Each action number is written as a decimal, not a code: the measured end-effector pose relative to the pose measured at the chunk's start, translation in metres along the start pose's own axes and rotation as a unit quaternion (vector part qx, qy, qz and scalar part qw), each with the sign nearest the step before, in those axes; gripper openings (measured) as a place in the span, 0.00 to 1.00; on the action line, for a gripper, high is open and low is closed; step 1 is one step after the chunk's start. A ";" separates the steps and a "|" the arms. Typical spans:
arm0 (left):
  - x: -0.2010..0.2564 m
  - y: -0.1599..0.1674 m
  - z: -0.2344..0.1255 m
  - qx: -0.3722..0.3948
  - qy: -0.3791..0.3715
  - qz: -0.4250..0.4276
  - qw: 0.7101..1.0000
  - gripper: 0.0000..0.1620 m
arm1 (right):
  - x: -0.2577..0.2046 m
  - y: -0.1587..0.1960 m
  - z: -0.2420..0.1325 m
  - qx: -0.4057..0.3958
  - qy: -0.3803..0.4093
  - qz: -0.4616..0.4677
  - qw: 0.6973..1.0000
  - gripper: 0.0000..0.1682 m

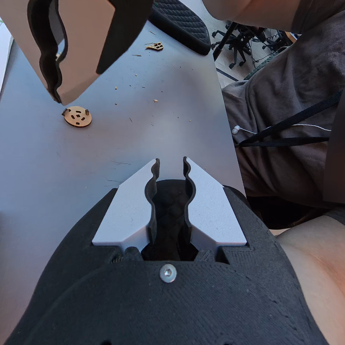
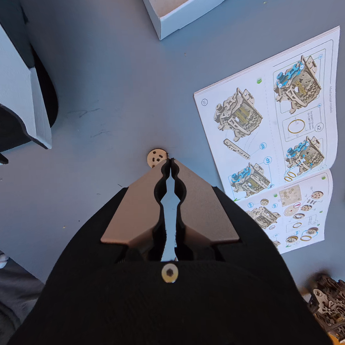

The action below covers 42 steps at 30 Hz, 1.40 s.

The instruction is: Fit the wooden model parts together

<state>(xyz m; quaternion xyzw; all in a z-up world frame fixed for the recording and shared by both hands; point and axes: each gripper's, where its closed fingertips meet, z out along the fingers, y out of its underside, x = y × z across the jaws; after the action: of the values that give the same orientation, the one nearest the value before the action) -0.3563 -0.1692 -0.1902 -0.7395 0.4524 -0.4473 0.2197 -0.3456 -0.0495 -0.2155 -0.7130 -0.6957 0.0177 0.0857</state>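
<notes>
The left gripper hangs above the grey table with its two fingers parted and nothing between them. It sits well apart from the wooden disc, which lies flat on the table farther out, with small dark slots cut through it and two short pegs standing at its far rim. Just beyond the disc, in the left wrist view, the right gripper points down with its fingertips pressed together just above the disc's far edge; whether they touch it cannot be told.

In the right wrist view the same right gripper shows its black pads meeting at the tips, right at the rim of the disc, which peeks out beyond the tips. Whether anything is pinched between them cannot be made out. To the right of the disc lies an open instruction booklet with pictures of a wooden model. Beyond the disc, at the far edge of the table, sits a pale cardboard box. A dark assembled wooden model stands near the gripper body, on the booklet's side of the disc. In the left wrist view, a small wooden offcut lies far past the disc, among scattered splinters.
</notes>
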 end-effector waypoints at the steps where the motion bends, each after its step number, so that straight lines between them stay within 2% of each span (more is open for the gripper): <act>1: 0.000 0.000 0.000 0.000 -0.001 0.001 1.000 0.15 | 0.001 0.000 -0.002 0.006 -0.004 -0.004 1.000 0.00; 6: -0.003 -0.001 -0.002 0.007 -0.008 0.001 1.000 0.15 | 0.001 0.002 0.000 0.061 -0.042 -0.021 0.997 0.00; 10: -0.003 -0.001 -0.002 0.006 -0.010 0.002 1.000 0.14 | 0.002 -0.003 -0.003 0.200 -0.077 -0.007 0.977 0.11; 13: -0.005 -0.001 -0.001 0.005 -0.011 0.001 1.000 0.14 | -0.003 -0.005 -0.008 0.277 -0.106 0.004 0.955 0.09; 15: -0.006 0.000 0.000 0.004 -0.011 -0.002 1.000 0.14 | 0.004 -0.001 -0.003 0.283 -0.078 0.002 0.956 0.09; 18: -0.008 0.000 0.001 0.005 -0.012 -0.004 1.000 0.14 | -0.002 0.002 0.003 0.278 -0.101 0.005 0.955 0.09; 22: -0.010 -0.001 0.000 0.010 -0.017 -0.006 1.000 0.14 | -0.001 0.001 0.008 0.277 -0.092 0.000 0.956 0.07; 24: -0.012 -0.003 -0.001 0.014 -0.022 -0.005 1.000 0.14 | -0.004 0.001 0.010 0.276 -0.103 -0.001 0.955 0.01; 27: -0.016 -0.012 -0.005 0.037 -0.032 -0.003 0.999 0.14 | -0.002 -0.002 0.004 0.295 -0.090 -0.009 0.951 0.01; 29: -0.025 -0.024 -0.012 0.067 -0.060 0.004 0.996 0.15 | -0.005 -0.006 -0.008 0.328 -0.077 -0.034 0.941 0.01; 32: -0.052 -0.044 -0.027 0.111 -0.160 0.035 0.980 0.15 | -0.015 -0.008 -0.027 0.358 -0.069 -0.076 0.928 0.01; 36: -0.054 -0.065 -0.023 0.133 -0.217 0.127 0.959 0.09 | -0.022 -0.007 -0.048 0.378 -0.059 -0.096 0.919 0.01; 42: -0.047 -0.081 -0.015 0.133 -0.254 0.184 0.940 0.09 | -0.028 -0.005 -0.066 0.398 -0.047 -0.112 0.909 0.01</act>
<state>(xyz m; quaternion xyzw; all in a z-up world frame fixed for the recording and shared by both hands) -0.3401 -0.0873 -0.1451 -0.6964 0.4464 -0.2521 0.5022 -0.3422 -0.0836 -0.1522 -0.5356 -0.7091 0.3175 0.3309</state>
